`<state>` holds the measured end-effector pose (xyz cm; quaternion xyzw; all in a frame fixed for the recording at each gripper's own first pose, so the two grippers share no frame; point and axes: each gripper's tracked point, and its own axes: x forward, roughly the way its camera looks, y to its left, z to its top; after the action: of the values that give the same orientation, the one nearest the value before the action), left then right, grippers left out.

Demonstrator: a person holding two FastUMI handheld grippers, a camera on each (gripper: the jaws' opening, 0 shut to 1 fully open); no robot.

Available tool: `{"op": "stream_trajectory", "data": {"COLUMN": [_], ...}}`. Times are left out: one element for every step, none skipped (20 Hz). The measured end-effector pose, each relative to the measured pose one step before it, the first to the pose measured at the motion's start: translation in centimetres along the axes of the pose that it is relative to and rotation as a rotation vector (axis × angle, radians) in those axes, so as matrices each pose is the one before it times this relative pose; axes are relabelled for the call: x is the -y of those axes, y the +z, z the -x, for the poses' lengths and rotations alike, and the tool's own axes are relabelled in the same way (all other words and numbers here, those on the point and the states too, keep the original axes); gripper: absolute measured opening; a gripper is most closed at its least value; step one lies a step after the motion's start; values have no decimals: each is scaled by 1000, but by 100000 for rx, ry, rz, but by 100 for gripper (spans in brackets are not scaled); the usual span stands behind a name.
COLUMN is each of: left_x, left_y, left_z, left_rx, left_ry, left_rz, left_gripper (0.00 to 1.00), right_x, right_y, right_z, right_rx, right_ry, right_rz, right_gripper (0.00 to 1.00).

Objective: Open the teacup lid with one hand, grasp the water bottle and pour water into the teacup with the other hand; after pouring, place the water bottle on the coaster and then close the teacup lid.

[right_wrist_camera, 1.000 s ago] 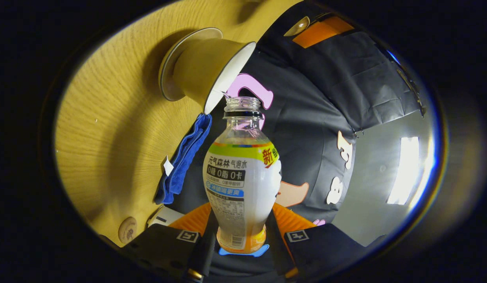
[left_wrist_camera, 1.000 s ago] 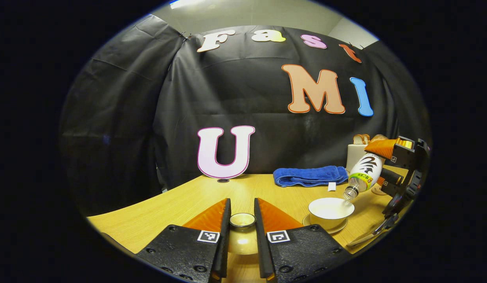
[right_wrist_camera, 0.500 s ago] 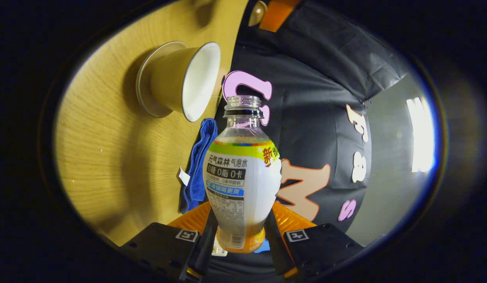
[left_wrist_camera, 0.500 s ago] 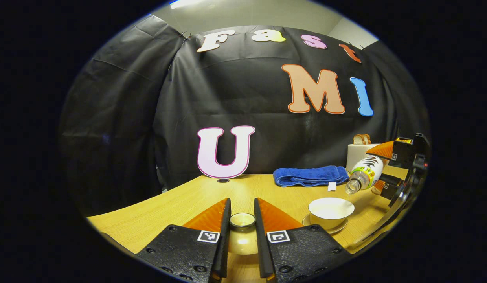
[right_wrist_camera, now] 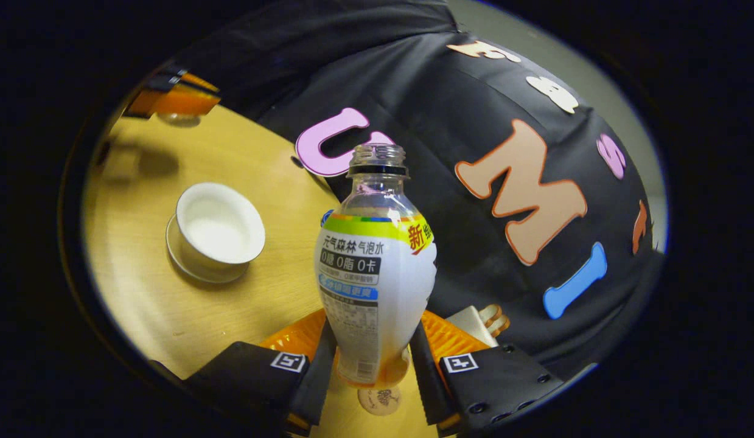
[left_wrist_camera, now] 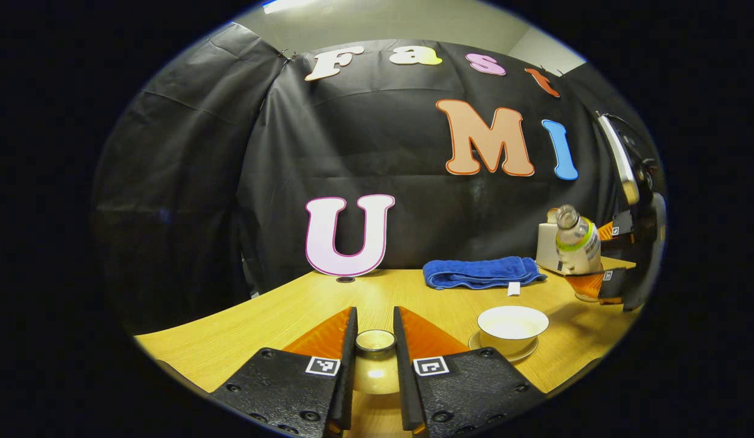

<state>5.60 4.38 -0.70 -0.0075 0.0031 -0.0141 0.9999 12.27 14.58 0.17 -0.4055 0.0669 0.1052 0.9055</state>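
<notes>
The right hand-held gripper [right_wrist_camera: 367, 365] is clamped on the lower body of the water bottle [right_wrist_camera: 375, 274], both fingers pressing its sides. The bottle is uncapped and close to upright, carried off the bench [right_wrist_camera: 249, 304] to one side of the teacup [right_wrist_camera: 218, 228]. The left gripper view shows the same bottle [left_wrist_camera: 576, 242] in the air beyond the cup, near a blue towel [left_wrist_camera: 480, 272] and a white toaster with bread [left_wrist_camera: 548, 240]. The left hand-held gripper [left_wrist_camera: 375, 365] is closed on the teacup lid [left_wrist_camera: 375, 342], held low over the bench and apart from the open teacup [left_wrist_camera: 512, 323], which sits on its saucer [left_wrist_camera: 503, 351].

Pouring looks finished; the next step, as I judge it, is setting the bottle on the coaster [right_wrist_camera: 380, 400], a small round disc just under the bottle's base in the right gripper view.

Risks from here:
- The bottle hides most of the coaster, so the base could land half off the disc and tip.
- With no cap on, any sudden tilt would spill water onto the bench.
- The grip sits low on a tapered body, so the bottle could swivel between the fingers.
- On closing, a lid brought in off-centre could knock the cup on its saucer.
</notes>
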Motion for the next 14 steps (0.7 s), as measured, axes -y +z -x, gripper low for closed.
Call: {"op": "stream_trajectory", "data": {"left_x": [-11,11,3,-10,16,4,-3,-10,-4,6,12,-9,-10,-2], "left_y": [30,6,-37,50,-52,-16,-19,54,-12,-19,-47,66,28,29], "left_z": [17,6,-5,-17,9,-11,-11,16,7,-26,-16,19,20,-5], "left_rx": [51,-21,-21,40,-20,-2,20,-1,7,15,-6,-11,26,-26], "left_ry": [8,1,-13,15,-7,-8,-12,-2,-3,0,1,-11,-8,-5], "left_rz": [39,-2,-16,19,-20,1,13,-9,3,8,-11,-6,14,-9], "left_gripper": [29,29,29,29,29,29,29,29,29,29,29,29,29,29], "right_x": [584,835,535,652,707,851,738,612,833,1005,1039,1041,880,865], "right_y": [13,-169,-408,-115,-163,-131,-21,-43,-120,-58,-115,-45,-358,-341], "right_z": [-22,69,-27,-87,35,65,32,-12,1,3,-32,-11,20,43], "right_rx": [47,244,360,202,-113,233,-56,519,334,339,579,729,74,34], "right_ry": [725,542,519,1437,554,741,844,1194,32,-963,-1256,-1388,-1043,-1118], "right_rz": [-7631,-7836,-8003,-7588,-6994,-6608,-6144,-5533,-4301,-3107,-2293,-1982,-1562,-1386], "right_gripper": [64,64,64,64,64,64,65,66,67,65,67,67,67,65]}}
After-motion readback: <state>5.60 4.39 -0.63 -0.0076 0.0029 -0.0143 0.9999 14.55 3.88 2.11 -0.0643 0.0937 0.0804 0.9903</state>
